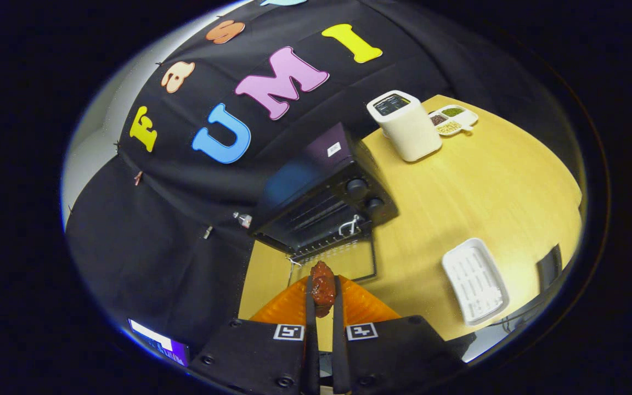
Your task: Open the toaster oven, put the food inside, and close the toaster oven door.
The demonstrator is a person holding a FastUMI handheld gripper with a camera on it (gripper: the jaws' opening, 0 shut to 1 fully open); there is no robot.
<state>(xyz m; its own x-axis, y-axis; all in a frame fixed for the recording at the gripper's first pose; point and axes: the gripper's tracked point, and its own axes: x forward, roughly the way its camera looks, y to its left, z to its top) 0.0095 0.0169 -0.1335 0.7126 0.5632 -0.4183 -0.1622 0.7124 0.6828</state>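
Gripper [322,293] fingers clamp reddish food piece [322,286]; toaster oven [324,200] sits just ahead, door [343,260] dropped open toward fingers; cavity lies straight beyond food, slightly raised.

White toaster [405,125], snack dish [455,119], ridged tray [475,280]

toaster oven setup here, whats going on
A hand-held gripper is shut on a reddish-brown piece of food and holds it just in front of the black toaster oven. The oven's glass door is already down, open toward the fingers. An empty white tray lies off to the side on the wooden table.
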